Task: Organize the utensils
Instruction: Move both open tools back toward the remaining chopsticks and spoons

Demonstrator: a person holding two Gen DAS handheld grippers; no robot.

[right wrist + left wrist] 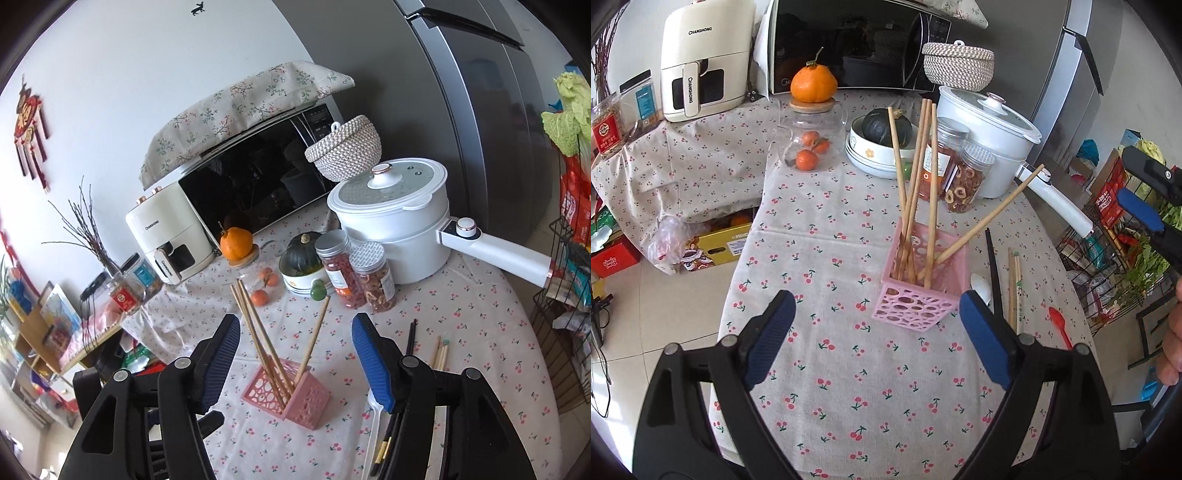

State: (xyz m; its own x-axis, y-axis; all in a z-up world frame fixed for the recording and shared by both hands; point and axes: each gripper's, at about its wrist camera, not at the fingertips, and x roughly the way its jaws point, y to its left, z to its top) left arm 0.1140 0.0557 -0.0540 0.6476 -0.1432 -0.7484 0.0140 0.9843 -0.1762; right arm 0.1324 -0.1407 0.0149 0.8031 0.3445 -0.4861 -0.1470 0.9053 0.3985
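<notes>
A pink holder with wooden chopsticks stands mid-table toward the right edge, loose utensils lying just beside it, while the left gripper and right gripper hover released and empty; the next pick probably needs a low, lengthwise pinch on one piece.

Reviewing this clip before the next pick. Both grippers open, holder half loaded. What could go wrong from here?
1. The pink holder is light-looking, and its wooden chopsticks stand tall and splayed; a bump from the left gripper or right gripper may tip it.
2. The black chopsticks, white spoon and loose wooden pair lie close together; a pinch could grab two at once.
3. The red spoon lies near the table edge and might get knocked off.
</notes>
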